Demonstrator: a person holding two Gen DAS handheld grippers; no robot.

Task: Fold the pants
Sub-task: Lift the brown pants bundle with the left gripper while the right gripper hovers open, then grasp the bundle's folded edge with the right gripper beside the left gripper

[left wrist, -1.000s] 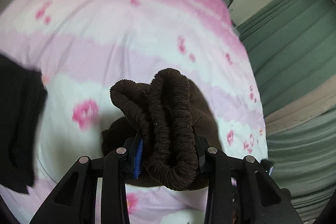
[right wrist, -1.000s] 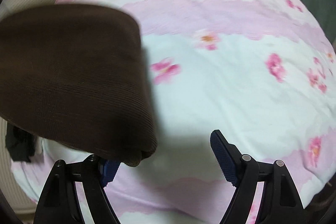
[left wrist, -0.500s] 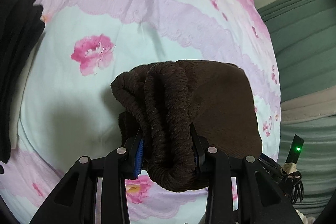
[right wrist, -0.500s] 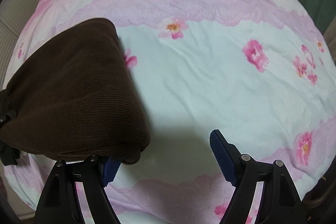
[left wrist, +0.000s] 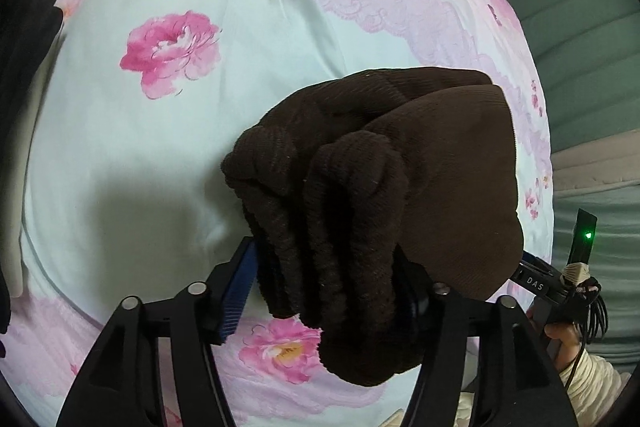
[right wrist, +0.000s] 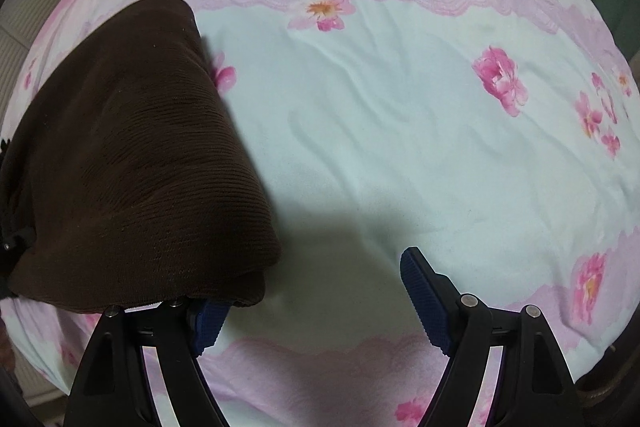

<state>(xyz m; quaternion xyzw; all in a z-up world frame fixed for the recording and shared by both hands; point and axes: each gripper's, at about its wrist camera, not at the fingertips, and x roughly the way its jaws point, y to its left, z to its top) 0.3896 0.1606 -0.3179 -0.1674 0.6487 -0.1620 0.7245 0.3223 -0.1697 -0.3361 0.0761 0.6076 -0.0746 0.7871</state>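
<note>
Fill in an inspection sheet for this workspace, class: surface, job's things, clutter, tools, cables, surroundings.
Surface: floral bedsheet, lightly wrinkled.
Job's things: brown pants, folded bundle lying on the sheet.
Clutter: black garment at the left edge.
Tools: left tool opening, bunched pants between its fingers; right tool open, nothing between, pants edge over its left finger.
Cables: black cables by the right tool.
Surroundings: green fabric beyond the bed.

Bedroom in a home is indicated: a bed is covered by a floral sheet (left wrist: 248,131) with pink lace-print bands; green curtain (left wrist: 580,39) is seen alongside.
</note>
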